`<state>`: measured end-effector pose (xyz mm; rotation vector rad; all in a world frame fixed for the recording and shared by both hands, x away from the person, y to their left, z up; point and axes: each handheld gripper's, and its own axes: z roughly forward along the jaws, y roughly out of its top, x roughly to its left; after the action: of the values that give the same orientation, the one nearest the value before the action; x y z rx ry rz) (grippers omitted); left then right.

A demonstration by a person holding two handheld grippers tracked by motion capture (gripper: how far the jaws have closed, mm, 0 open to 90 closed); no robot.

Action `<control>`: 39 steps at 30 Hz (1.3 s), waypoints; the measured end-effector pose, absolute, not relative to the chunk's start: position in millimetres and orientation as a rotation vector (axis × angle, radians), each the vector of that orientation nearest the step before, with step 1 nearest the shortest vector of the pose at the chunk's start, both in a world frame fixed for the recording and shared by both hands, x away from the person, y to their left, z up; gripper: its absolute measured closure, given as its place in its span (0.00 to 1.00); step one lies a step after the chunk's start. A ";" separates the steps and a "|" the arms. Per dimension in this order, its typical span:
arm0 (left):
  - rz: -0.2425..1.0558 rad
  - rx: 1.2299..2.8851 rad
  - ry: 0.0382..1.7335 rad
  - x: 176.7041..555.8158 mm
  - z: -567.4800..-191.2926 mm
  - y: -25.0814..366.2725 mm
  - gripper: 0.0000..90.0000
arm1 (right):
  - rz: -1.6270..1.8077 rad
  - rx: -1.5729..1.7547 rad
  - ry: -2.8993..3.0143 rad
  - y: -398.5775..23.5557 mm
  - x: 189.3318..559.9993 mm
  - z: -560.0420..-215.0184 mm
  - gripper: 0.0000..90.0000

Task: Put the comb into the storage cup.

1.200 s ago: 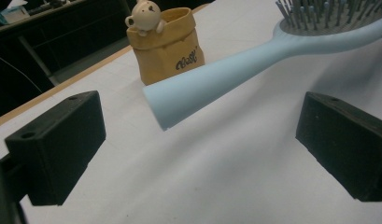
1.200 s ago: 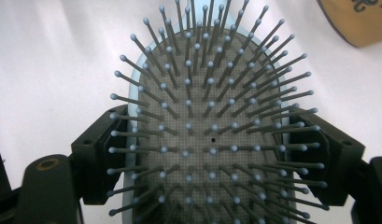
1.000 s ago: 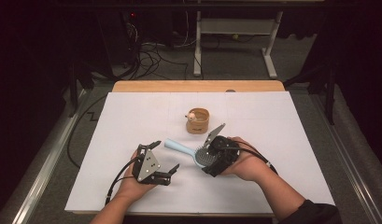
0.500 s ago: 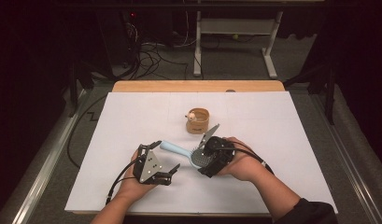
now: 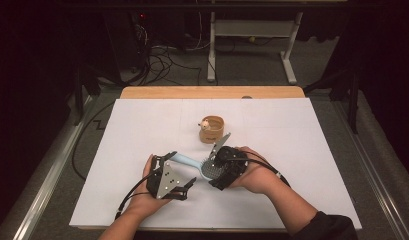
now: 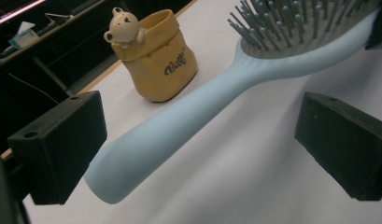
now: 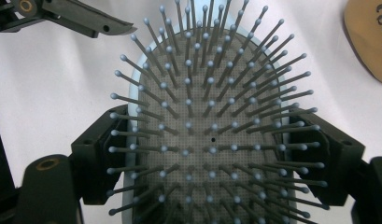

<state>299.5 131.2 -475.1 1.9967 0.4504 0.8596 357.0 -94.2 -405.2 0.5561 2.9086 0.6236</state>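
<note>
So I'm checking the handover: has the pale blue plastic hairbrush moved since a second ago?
Yes. The hairbrush has shifted left, away from the tan bear cup, toward the left gripper.

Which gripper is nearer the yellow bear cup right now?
Right. The right gripper, shut on the hairbrush head, sits just below the bear cup; the left gripper is farther, down-left.

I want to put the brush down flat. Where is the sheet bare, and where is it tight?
Bare: the sheet's right side beyond the right gripper, its left side beyond the left gripper, and the far strip behind the cup. Crowded: the middle, where the brush, both grippers and the cup sit close together.
</note>
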 end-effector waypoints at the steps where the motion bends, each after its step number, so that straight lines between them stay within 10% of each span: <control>1: 0.863 2.003 0.446 299.7 -475.4 131.1 0.03 | 0.626 0.558 2.909 -93.4 357.0 -405.3 0.23; 39: 0.989 2.102 0.365 295.6 -478.2 123.0 0.19 | 0.636 0.531 2.950 -66.8 354.8 -406.5 0.23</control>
<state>295.6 123.0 -478.2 2.1019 0.3655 0.9892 354.8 -66.8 -406.5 0.5313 2.9497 0.6364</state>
